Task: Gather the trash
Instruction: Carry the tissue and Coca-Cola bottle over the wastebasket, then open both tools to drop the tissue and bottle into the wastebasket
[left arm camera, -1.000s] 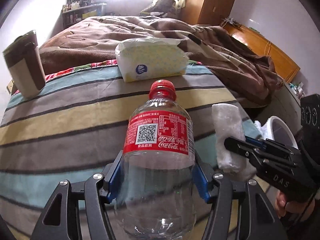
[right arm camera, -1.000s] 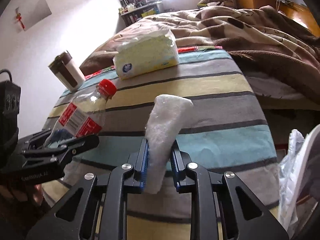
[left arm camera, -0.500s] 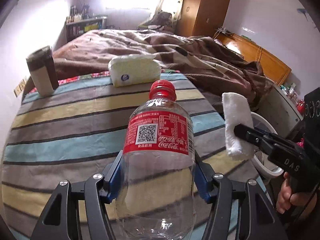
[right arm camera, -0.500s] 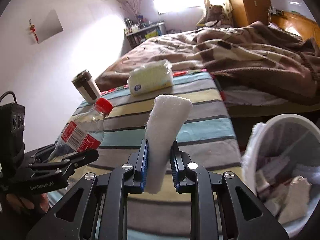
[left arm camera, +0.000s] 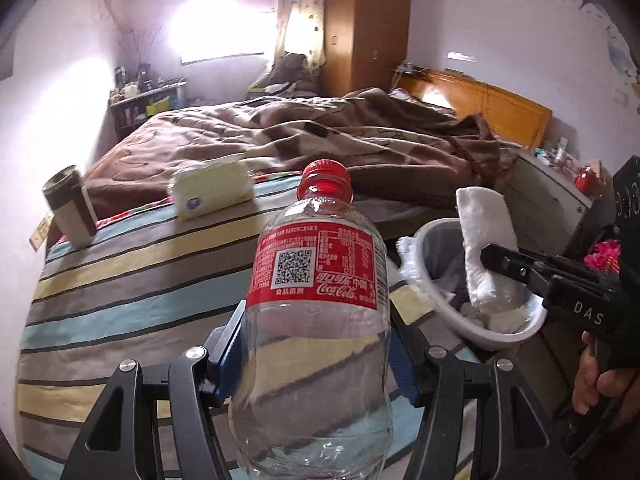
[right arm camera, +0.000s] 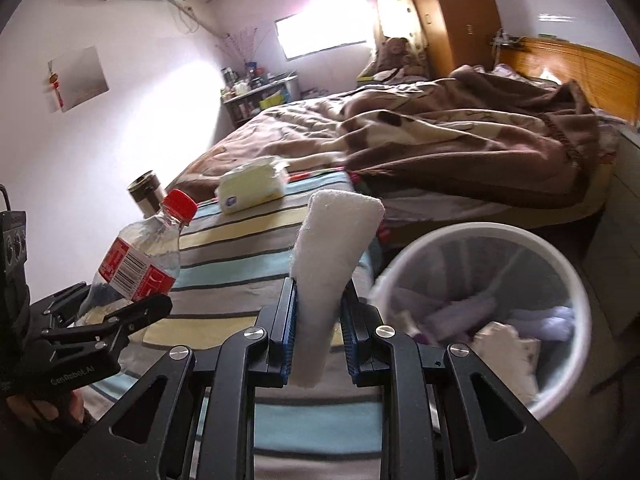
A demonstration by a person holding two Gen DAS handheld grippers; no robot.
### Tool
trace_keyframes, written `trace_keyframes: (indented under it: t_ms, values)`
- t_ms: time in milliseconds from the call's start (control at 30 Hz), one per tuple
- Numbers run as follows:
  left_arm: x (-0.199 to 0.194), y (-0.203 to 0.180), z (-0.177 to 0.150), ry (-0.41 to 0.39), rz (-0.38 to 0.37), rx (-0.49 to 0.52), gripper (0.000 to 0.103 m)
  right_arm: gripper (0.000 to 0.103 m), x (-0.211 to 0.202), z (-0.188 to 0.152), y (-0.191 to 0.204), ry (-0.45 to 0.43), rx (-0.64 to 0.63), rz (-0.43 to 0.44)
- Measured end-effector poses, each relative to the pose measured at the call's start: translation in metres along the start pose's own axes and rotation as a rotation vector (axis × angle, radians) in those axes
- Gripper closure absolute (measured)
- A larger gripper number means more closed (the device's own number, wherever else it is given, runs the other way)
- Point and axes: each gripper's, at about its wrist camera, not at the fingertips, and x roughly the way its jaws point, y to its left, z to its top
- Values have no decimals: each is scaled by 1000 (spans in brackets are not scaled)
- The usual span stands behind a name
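Clear bottle [left arm camera: 316,320], red cap, red "Coca-Cola" label with QR code, clamped upright in left gripper [left arm camera: 316,356] jaws above striped bed [left arm camera: 120,280]. White tissue wad [right arm camera: 332,272] pinched in right gripper [right arm camera: 320,340], marked "DAS", beside white bin [right arm camera: 560,280]. "GenRobot.AI" printed on left gripper.

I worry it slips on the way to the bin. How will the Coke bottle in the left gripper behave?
The bottle looks empty, so probably light. Its clear, smooth wall may dent or slide between the left gripper pads. Round-bodied, it would likely roll if dropped on the striped bedspread.
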Motion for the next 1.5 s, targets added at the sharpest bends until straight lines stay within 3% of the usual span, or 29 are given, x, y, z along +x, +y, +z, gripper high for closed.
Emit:
trace_keyframes:
  t_ms: [700, 1000, 1100, 1400, 1500]
  values:
    - [45, -114, 18, 39, -185, 75, 41, 82, -47, -18, -89, -18, 109, -191]
    - [71, -151, 19, 66, -207, 100, 41, 82, -41, -29, -113, 18, 133, -216]
    - [75, -160, 16, 64, -184, 119, 41, 81, -40, -30, -116, 24, 131, -220]
    - [96, -168, 18, 87, -192, 106, 41, 80, -20, -26, -123, 69, 101, -250]
    - [102, -169, 19, 89, -195, 85, 41, 66, -14, -25, -126, 93, 92, -268]
